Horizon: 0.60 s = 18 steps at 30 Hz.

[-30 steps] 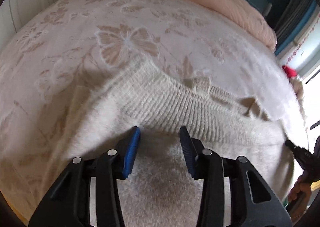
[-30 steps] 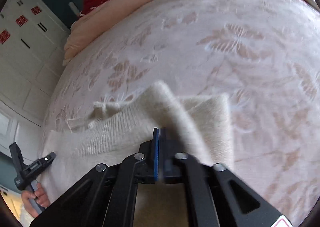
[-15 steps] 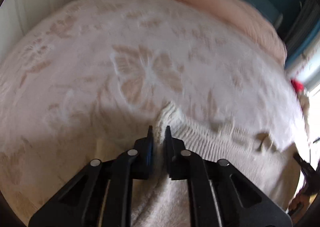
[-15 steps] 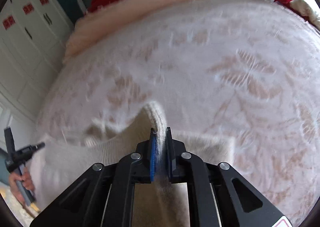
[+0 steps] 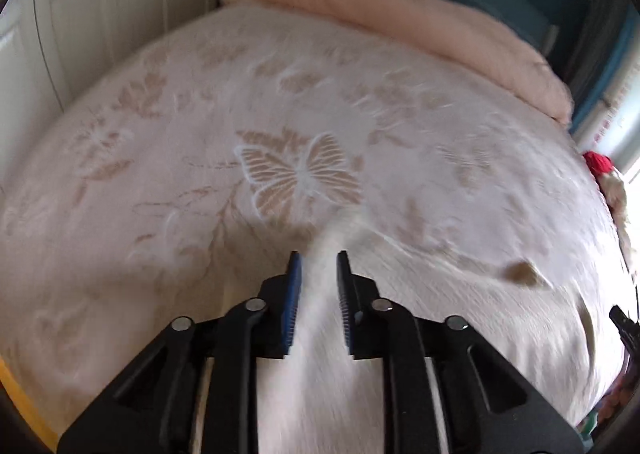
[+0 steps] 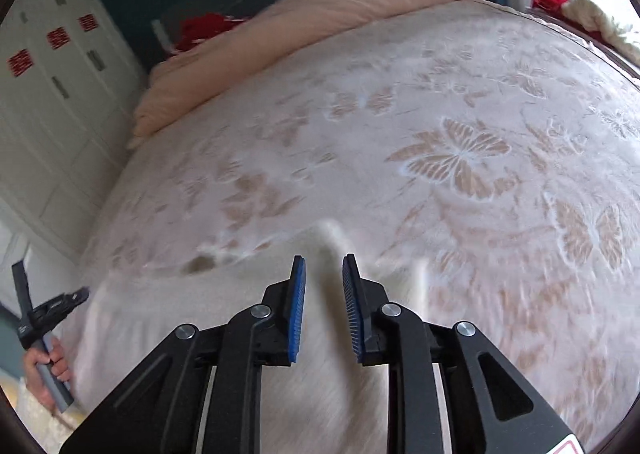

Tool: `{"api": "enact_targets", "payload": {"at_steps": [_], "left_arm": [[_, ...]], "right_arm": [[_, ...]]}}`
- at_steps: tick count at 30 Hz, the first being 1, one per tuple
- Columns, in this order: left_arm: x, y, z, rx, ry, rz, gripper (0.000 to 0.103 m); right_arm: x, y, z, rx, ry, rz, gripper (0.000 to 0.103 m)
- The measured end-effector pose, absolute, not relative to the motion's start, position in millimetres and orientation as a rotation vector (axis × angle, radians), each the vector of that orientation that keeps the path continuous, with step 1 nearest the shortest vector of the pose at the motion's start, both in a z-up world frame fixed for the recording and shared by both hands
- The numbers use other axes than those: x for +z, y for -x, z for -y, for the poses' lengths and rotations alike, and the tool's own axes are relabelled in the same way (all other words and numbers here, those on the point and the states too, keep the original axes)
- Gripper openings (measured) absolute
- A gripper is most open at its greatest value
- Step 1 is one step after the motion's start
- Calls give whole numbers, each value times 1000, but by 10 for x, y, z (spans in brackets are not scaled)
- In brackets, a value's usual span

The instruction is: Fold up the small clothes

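1. While both of my wrist views look forward across a bed, a cream knitted sweater lies spread on the near part of the bedspread, which is pale with tan butterfly and leaf patterns.
2. My left gripper has its jaws a modest way apart. A raised ridge of the sweater's cloth runs up between the blue pads; motion blur keeps me from telling whether the pads press on it.
3. My right gripper is parted about as much. A similar peak of the sweater stands between and just beyond its fingertips, and again I cannot tell whether they touch it.
4. In the right wrist view, the person's left hand shows at the lower left edge, wrapped round a gripper handle beside the sweater.
5. A peach duvet is bunched along the far end of the bed.
6. White cupboards with red markings stand to the left in the right wrist view.
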<state>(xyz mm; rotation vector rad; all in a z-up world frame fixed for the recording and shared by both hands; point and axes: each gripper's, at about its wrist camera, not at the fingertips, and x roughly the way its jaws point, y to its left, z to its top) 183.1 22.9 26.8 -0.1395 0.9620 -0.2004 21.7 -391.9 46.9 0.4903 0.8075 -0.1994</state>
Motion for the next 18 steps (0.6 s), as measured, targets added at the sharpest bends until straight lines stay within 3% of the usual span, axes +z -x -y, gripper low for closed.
{"api": "enact_targets", "payload": {"at_steps": [7, 9, 11, 12, 14, 15, 16, 18], "left_arm": [[12, -745, 122, -352, 98, -1082, 31], [-181, -673, 38, -297, 52, -1113, 30], [-205, -646, -175, -324, 158, -1095, 25], [-157, -637, -233, -312, 171, -1101, 24], [-55, -582, -292, -287, 184, -1092, 27], [3, -538, -329, -278, 188, -1078, 33], [50, -476, -389, -265, 194, -1057, 38], [42, -372, -550, -213, 229, -1038, 55]], "right_arm": [[82, 254, 2907, -68, -347, -959, 19], [-61, 388, 3060, -166, -317, -991, 17], [-159, 599, 3379, -233, -400, -1008, 5], [-145, 725, 3530, -220, -496, -993, 6], [-5, 962, 3684, -241, -570, -944, 23], [53, 1042, 3703, -261, -564, -931, 43], [87, 1111, 3696, -270, -558, -925, 52], [76, 1180, 3694, -279, -548, -925, 57]]}}
